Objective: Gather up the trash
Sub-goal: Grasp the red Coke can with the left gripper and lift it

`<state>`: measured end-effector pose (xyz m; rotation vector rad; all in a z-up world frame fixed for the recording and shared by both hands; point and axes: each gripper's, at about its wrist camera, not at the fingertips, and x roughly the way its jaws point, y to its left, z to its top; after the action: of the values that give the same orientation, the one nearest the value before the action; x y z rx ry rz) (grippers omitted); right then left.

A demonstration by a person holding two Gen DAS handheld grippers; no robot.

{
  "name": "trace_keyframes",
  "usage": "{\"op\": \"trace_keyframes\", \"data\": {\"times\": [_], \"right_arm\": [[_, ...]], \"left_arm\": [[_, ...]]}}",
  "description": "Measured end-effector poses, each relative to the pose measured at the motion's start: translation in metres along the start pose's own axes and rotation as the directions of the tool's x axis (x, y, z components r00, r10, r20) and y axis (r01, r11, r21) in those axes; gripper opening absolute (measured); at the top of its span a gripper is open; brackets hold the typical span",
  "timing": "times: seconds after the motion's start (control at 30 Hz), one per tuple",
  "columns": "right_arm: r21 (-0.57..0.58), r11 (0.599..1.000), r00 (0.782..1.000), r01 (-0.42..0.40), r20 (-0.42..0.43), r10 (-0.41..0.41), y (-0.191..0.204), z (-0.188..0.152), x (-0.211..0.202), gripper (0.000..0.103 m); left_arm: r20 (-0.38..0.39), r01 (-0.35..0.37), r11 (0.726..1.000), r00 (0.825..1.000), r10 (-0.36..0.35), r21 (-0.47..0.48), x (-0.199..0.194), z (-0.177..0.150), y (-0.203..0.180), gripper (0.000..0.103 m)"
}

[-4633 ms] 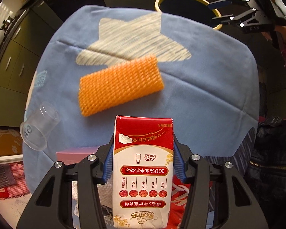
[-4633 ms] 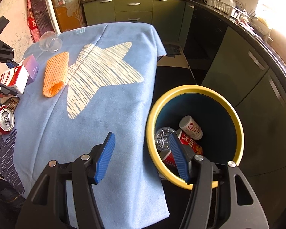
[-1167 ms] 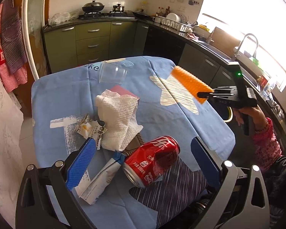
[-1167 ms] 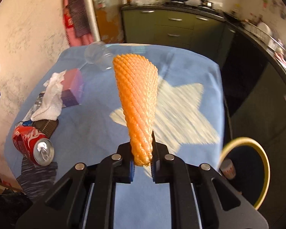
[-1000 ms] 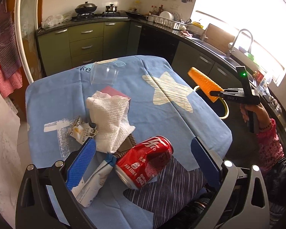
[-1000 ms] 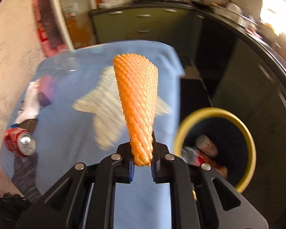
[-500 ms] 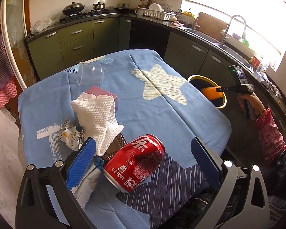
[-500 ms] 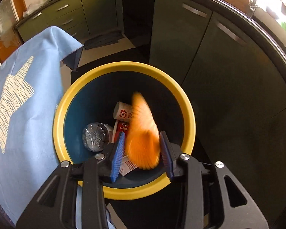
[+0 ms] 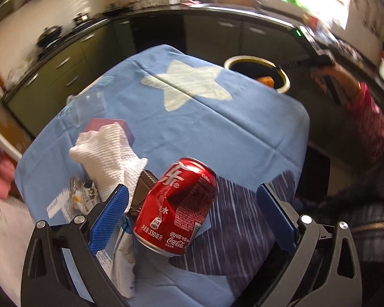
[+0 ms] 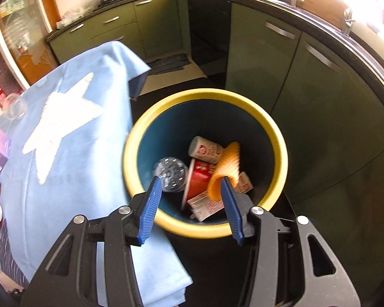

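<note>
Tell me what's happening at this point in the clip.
A person is clearing trash off a table with a gripper in each hand. The right gripper is open above the yellow-rimmed bin, and the orange foam net lies inside on a carton and other trash. The left gripper is open around a dented red soda can on the blue tablecloth, not gripping it. A white paper towel, a purple box and a clear cup remain on the table.
</note>
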<state>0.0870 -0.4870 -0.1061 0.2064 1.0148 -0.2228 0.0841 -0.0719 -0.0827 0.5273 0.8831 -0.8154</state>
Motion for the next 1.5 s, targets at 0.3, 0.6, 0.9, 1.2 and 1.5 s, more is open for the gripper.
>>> {"op": "trace_keyframes", "data": {"times": [0.3,0.6,0.9,1.2,1.5], "right_arm": [[-0.03,0.999,0.999,-0.034,-0.011,0.034,0.024,-0.008,0.003,0.05],[-0.031,0.998,0.998,-0.045,-0.034,0.044,0.027,-0.012,0.013,0.05],[-0.047,0.997,0.997,-0.061,-0.051,0.059,0.033,-0.012,0.021,0.05],[-0.06,0.996,0.996,-0.073,-0.053,0.07,0.036,-0.013,0.021,0.05],[-0.077,0.993,0.995,-0.089,-0.061,0.085,0.042,-0.015,0.024,0.05]], "left_arm": [[-0.149,0.143,0.982,0.981,-0.124,0.126,0.042,0.006,0.012,0.098],[-0.253,0.222,0.969,0.949,-0.189,0.109,0.07,0.005,0.03,0.098],[-0.277,0.246,0.963,0.938,-0.209,0.107,0.075,0.002,0.026,0.092],[-0.251,0.247,0.959,0.946,-0.207,0.14,0.054,-0.002,0.005,0.091],[-0.258,0.253,0.956,0.943,-0.209,0.15,0.054,0.0,-0.007,0.07]]}}
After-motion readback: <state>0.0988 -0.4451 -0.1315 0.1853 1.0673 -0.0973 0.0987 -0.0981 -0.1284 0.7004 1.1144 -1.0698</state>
